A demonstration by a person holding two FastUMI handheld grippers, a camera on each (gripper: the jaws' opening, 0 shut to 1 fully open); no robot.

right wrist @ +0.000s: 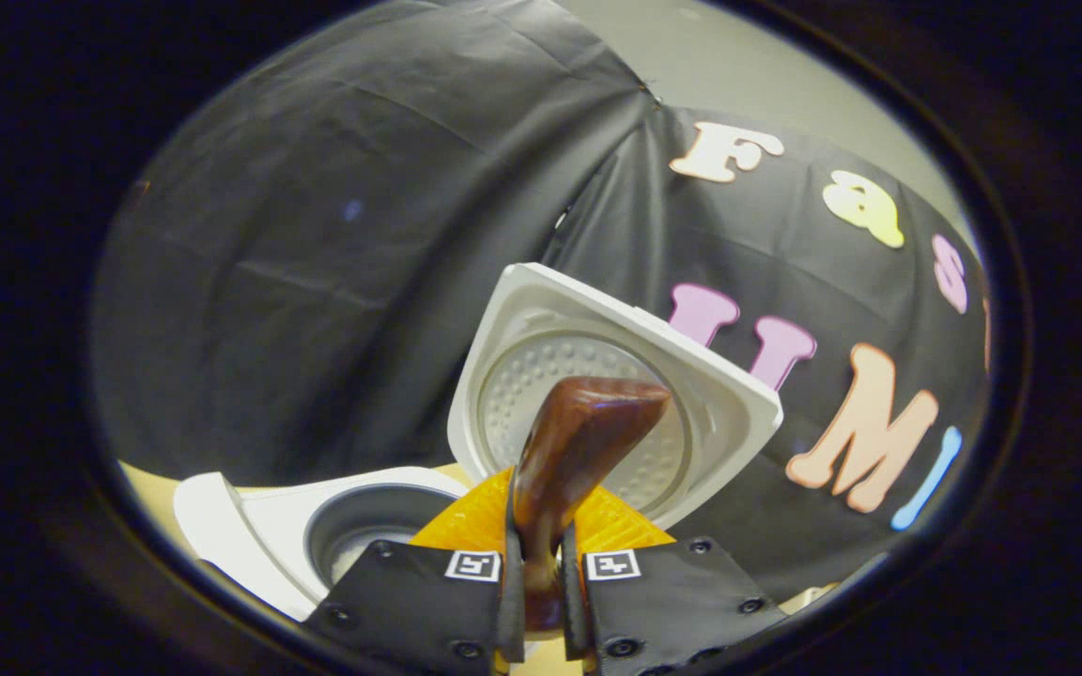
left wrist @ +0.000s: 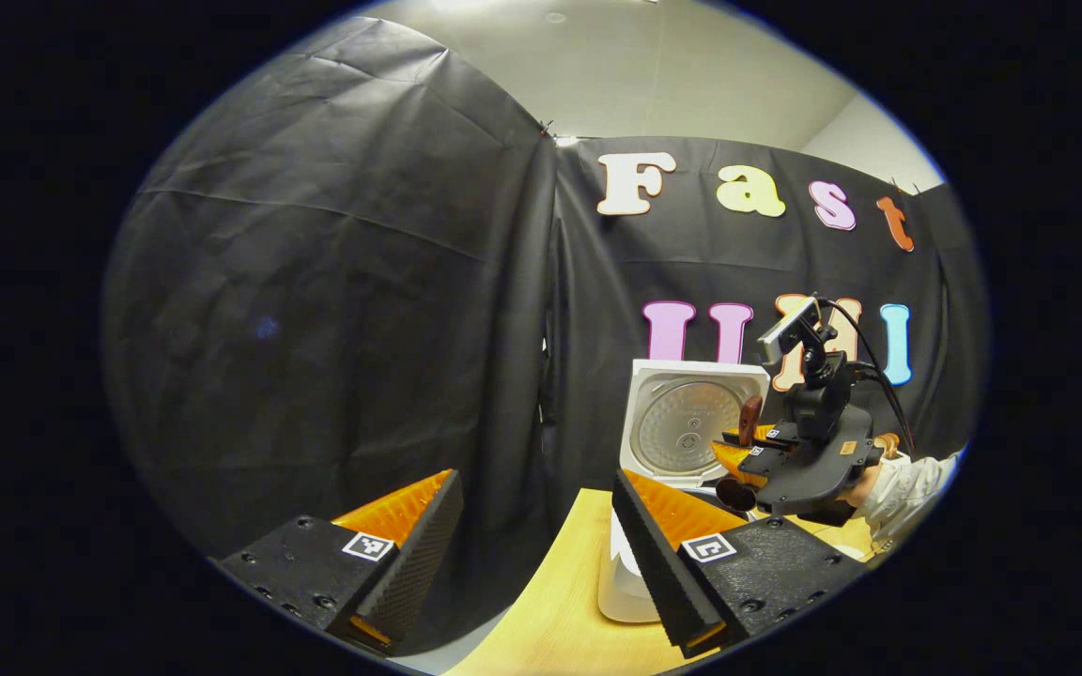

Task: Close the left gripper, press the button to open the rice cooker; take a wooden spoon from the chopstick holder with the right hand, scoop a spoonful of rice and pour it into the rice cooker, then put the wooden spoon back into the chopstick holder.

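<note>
A: What is biggest here, pls?
B: The rice cooker (right wrist: 250, 526), white, on the wooden surface (left wrist: 550, 610). Its lid (right wrist: 616, 413) stands up open, and the inner pot (right wrist: 363, 526) shows below it.
A: And the right gripper (right wrist: 541, 554)?
B: It is over the cooker, w/ both fingers pressed on the handle of the wooden spoon (right wrist: 579, 441). In the left gripper view the spoon bowl hangs under that gripper, above the pot. If rice is in it, I cannot tell.
A: Left gripper (left wrist: 536, 535)?
B: Fingers wide apart, nothing between them, just beside the cooker's front. A sleeve (left wrist: 912, 488) shows behind the right gripper.
</note>
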